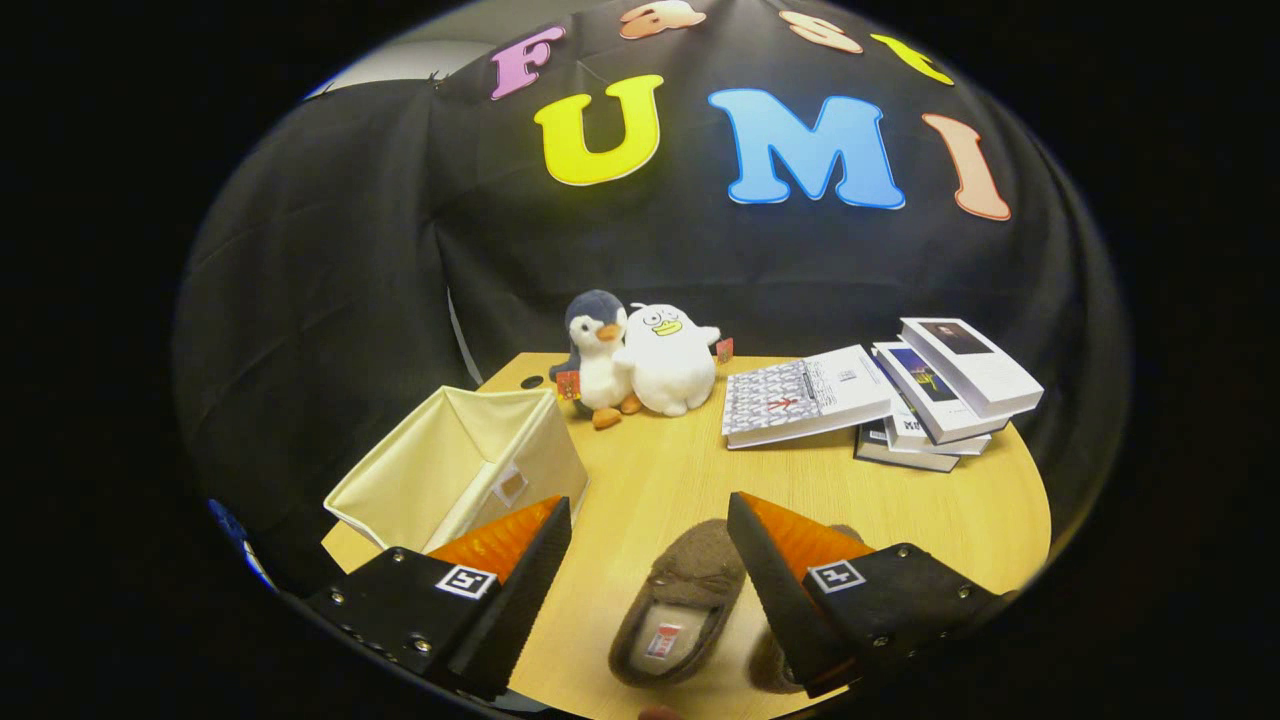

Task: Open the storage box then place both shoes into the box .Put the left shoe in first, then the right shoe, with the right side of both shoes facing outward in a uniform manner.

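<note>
A cream fabric storage box [470, 470] stands open on the wooden table [900, 510], just ahead of my left finger [510, 570]. A brown slipper [680, 600] lies on the table between my fingers, toe pointing away, its light insole showing. A second brown slipper [772, 662] is mostly hidden under my right finger [790, 570]. My gripper [650, 520] hovers above the slippers, open, with nothing held.
Two plush toys, a grey penguin [598, 362] and a white duck [670, 358], sit at the table's far edge. Beyond my right finger lie an open book [800, 400] and a stack of books [940, 390]. Bare tabletop stretches between the box and the books.
</note>
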### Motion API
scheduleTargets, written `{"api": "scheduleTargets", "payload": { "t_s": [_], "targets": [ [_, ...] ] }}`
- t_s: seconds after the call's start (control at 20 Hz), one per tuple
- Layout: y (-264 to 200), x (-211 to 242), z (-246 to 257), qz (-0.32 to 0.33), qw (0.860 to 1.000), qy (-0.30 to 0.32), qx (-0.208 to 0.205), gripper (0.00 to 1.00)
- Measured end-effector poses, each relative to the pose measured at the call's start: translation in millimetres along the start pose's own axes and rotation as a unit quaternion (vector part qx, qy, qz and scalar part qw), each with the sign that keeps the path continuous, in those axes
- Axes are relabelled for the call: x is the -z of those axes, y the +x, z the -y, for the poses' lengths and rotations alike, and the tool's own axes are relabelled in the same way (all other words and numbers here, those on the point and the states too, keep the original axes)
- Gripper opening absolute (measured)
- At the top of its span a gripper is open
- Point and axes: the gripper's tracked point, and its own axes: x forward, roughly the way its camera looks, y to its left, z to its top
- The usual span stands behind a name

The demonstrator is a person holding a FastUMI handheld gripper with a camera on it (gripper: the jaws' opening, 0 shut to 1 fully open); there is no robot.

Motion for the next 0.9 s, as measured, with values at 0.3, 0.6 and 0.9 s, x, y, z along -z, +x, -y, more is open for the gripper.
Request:
{"api": "scheduleTargets", "payload": {
  "t_s": [0.3,0.6,0.9],
  "targets": [
    [15.8,56.8,24.5,-0.056,0.998,0.014,0.015,0.98],
    [26.2,103.5,34.8,-0.107,0.994,0.023,0.022,0.98],
    [36.5,132.9,44.7,-0.142,0.989,0.026,0.037,0.95]
  ]
}}
